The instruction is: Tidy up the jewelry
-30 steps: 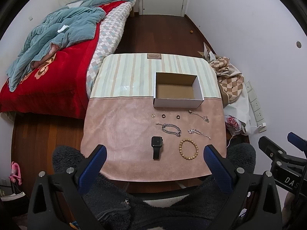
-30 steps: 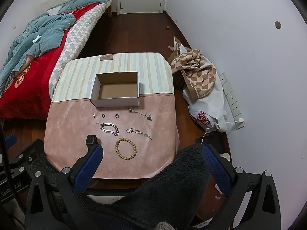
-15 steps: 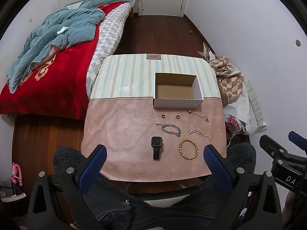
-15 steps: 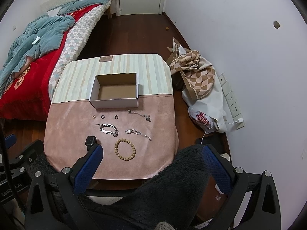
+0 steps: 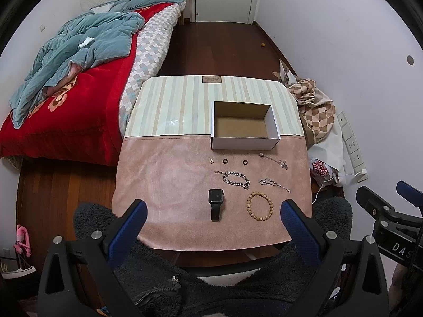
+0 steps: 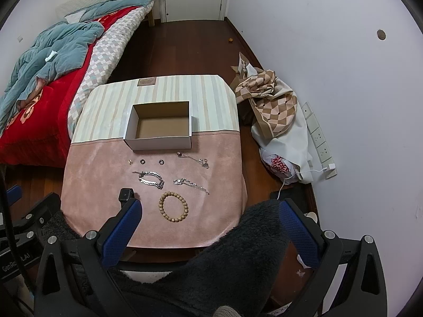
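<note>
An open white box (image 5: 244,125) (image 6: 158,125) stands empty on the table (image 5: 164,174) (image 6: 95,174). In front of it lie a black watch (image 5: 216,202) (image 6: 125,194), a wooden bead bracelet (image 5: 260,206) (image 6: 173,206), a thick silver chain (image 5: 236,179) (image 6: 150,178), two thin silver chains (image 5: 275,182) (image 5: 275,159), two dark rings (image 5: 225,161) (image 5: 245,162) and a tiny earring (image 5: 211,160). My left gripper (image 5: 211,211) and right gripper (image 6: 208,211) are both open and empty, held high above the table's near edge.
A bed with a red cover and teal blanket (image 5: 68,60) stands left of the table. A checkered cloth bag (image 5: 314,111) and a plastic bag (image 5: 321,167) lie on the floor at the right by wall sockets. Dark fleece clothing (image 6: 224,264) fills the foreground.
Both views have shifted very slightly; nothing on the table has moved and both grippers stay open.
</note>
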### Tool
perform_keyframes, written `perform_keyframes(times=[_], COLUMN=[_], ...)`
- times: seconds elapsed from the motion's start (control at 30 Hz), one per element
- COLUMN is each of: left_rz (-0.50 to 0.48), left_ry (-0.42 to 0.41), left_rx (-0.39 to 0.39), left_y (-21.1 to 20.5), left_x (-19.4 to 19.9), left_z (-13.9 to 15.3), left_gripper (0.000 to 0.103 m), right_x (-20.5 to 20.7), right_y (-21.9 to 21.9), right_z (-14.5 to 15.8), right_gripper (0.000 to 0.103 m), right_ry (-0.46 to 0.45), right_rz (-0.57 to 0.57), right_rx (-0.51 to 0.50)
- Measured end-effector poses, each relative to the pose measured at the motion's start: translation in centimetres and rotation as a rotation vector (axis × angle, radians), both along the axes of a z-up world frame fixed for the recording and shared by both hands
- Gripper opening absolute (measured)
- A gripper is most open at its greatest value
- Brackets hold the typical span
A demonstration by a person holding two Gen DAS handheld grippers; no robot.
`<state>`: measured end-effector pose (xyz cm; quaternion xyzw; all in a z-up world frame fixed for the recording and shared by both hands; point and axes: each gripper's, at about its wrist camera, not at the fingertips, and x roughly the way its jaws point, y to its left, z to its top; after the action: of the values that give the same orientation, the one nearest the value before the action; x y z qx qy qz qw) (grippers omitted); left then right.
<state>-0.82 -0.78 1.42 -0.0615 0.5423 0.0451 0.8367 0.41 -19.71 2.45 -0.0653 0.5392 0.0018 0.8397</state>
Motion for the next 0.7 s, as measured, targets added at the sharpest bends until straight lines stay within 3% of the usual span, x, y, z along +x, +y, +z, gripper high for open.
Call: perform_keyframes(times=[0.2, 0.37, 0.5, 0.6, 0.67, 0.7], left_rz=[0.011, 0.073, 0.103, 0.1, 0.101, 0.1], left_ry=[-0.014, -0.087, -0.083, -0.008, 0.053, 0.08], left_rx=[0.015, 0.136, 0.262, 0.332, 0.344, 0.343], left_y=[0.1, 1.0, 1.8, 1.9, 2.1, 2.2], left_x=[0.2, 3.1, 5.3, 6.2, 6.3, 6.2], left_z=[0.0, -1.1, -4.8, -9.0, -12.3, -13.6], left_gripper=[0.103, 0.103, 0.103, 0.103, 0.103, 0.103], right_x=[0.1, 2.8, 6.1, 8.1, 8.7, 8.9], right_y=[0.0, -0.7, -1.3, -1.4, -1.2, -1.2], right_z=[-0.1, -2.3, -7.7, -13.4, -17.6, -19.7], right_gripper=[0.103, 0.103, 0.103, 0.101, 0.095, 0.088], right_ry=[-0.007, 0.0, 0.078, 0.174, 0.256, 0.296], right_rz=[-0.004, -0.034, -0.05, -0.054, -0.054, -0.057], right_rx=[0.004, 0.027, 0.061, 0.082, 0.098, 0.1])
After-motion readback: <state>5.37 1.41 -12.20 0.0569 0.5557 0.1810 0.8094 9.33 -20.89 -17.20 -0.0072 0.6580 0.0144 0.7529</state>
